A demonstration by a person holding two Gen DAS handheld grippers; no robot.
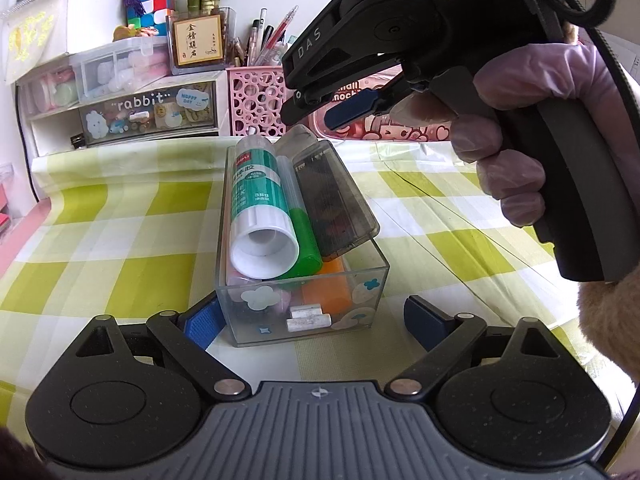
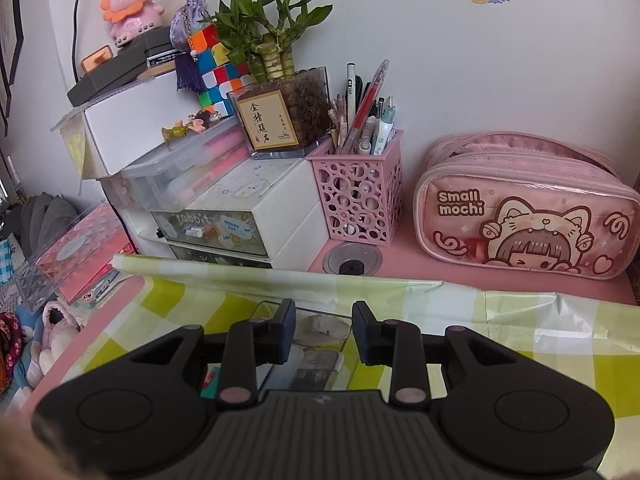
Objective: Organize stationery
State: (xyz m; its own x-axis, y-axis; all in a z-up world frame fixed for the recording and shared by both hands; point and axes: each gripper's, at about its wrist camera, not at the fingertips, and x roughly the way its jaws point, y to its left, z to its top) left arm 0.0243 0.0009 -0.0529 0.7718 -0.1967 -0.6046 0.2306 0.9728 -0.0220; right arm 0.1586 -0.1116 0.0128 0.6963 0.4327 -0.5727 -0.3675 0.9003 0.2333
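A clear plastic box point(image 1: 304, 300) stands in the middle of the tabletop point(image 1: 120, 216), which is covered by a yellow-green checked cloth. Broad open cloth lies to either side of the box. The cloth's far edge stops at a rolled fold, and past it a row of things lines the wall: white drawer units point(image 1: 120, 108), a pink perforated pen holder point(image 1: 256, 104) full of pens, and a pink pencil case point(image 2: 528, 216). On the left the tabletop ends at a pink rim.

The box is packed above its rim. A white-and-green glue stick point(image 1: 260, 208) lies on top with its open white end facing near, a green tube point(image 1: 304, 240) sits just beside it, and a smoky translucent case point(image 1: 332, 200) leans tilted across the right side, overhanging the wall. Lower down show an orange piece and small white erasers.

The left tool point(image 1: 316, 316) is released, its blue pads straddling the near end of the box, the left pad right at the wall and the right pad apart from it.

The right tool point(image 1: 332, 114), held in a gloved hand point(image 1: 516, 128), hangs just above the far end of the box, part open and grasping nothing.
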